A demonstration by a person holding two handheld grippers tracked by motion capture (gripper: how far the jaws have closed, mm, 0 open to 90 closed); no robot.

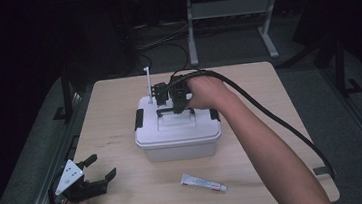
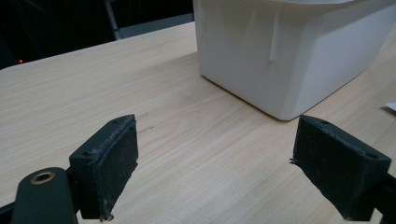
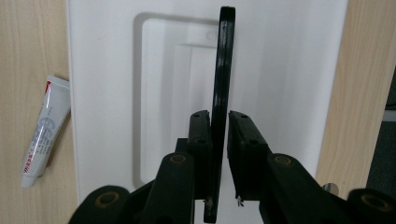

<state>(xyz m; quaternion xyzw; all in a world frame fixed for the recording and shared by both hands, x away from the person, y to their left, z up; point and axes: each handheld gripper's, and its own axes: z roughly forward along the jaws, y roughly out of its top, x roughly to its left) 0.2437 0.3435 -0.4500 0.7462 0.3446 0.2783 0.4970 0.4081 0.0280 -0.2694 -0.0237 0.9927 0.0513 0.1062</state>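
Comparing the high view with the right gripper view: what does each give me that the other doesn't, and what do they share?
High view alone: the left gripper resting open near the table's front left corner, the box's black side latches, and a white stick standing behind the box.

Right gripper view alone: the right gripper's pads closed on either side of the raised black handle, and the recess in the lid.

Both: the white lidded box, the handle, the right gripper, the white tube lying on the table.
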